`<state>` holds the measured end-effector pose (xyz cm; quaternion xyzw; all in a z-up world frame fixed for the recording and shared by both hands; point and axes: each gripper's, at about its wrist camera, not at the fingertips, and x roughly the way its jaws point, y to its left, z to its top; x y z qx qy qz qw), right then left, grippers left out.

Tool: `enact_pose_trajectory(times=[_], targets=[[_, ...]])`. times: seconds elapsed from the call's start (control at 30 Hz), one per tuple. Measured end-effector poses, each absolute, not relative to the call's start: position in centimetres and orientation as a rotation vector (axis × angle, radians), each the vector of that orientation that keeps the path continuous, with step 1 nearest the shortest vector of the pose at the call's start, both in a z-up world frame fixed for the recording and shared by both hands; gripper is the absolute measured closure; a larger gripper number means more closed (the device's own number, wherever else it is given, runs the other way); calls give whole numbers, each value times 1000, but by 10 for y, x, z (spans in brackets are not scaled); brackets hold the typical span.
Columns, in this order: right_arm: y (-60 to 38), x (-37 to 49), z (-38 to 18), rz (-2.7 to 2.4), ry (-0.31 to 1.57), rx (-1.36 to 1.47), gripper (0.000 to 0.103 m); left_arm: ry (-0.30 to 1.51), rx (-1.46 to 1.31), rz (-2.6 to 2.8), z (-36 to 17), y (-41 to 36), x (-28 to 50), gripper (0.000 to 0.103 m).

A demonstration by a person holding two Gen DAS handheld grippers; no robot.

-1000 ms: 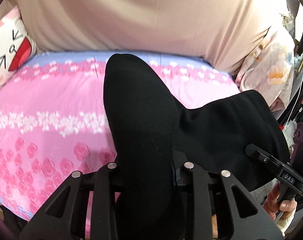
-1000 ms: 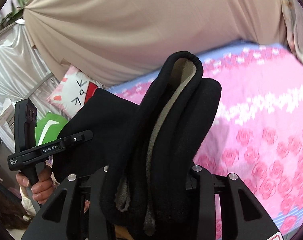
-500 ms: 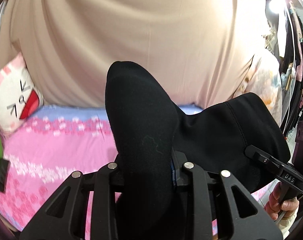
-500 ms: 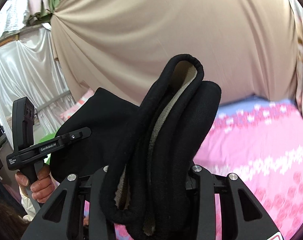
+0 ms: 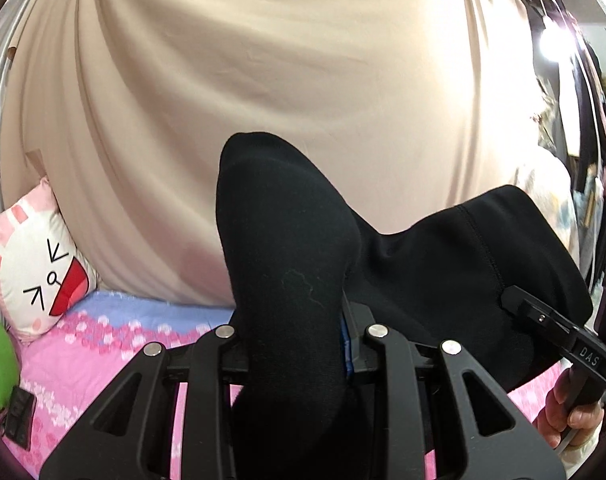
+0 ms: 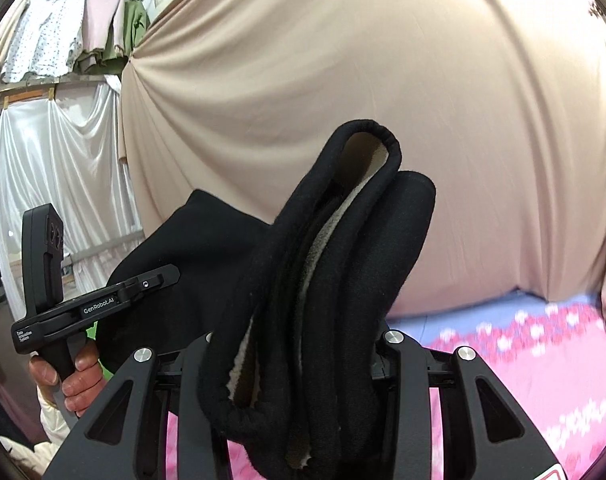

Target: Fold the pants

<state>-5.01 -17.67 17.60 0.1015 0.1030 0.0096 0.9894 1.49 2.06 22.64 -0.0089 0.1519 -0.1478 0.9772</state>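
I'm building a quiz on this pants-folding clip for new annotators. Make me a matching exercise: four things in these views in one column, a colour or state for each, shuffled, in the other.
Things:
1. pants
2. bedsheet
3. backdrop cloth
4. cushion

Colour or state:
A. beige, hanging in folds behind the bed
B. black, clamped in both grippers
C. white and pink with a cartoon face
D. pink with a flower print

Pairs: 1-B, 2-D, 3-A, 4-C
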Motion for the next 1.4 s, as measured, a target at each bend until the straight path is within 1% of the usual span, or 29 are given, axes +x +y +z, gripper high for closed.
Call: enact_pose_trajectory(times=[0.2,0.37,0.47,0.77,1.03,1.07,1.1,1.13,1.17,1.27,1.3,1.4], targets=[[-203,-8,182,30,164,224,67,289,-12,-264,232,18,66,76],[-233,39,160,23,181,258,67,291,0,-227,215,9,115,76],[-254,68,134,10,211,294,67,331,5,-212,192,3,154,76],[-316,145,27,-57,382,410,67,532,43,-149,75,-17,270,76],[-353,186,-67,-115,567,496,67,699,58,-112,-12,-19,317,77],[-357,188,-78,-127,591,502,67,709,68,-89,-20,-17,319,78],[-360,188,-87,-144,608,504,67,703,83,-56,-24,-14,318,88],[-362,187,-91,-151,613,510,67,688,106,-15,-27,-15,317,94],[-367,186,-96,-149,619,534,66,680,125,18,-28,-12,317,94],[-378,184,-106,-146,647,593,61,760,28,10,-36,10,325,93],[-380,184,-109,-149,657,604,55,794,1,22,-41,19,327,92],[-385,179,-111,-174,710,631,46,829,-4,59,-51,34,323,92]])
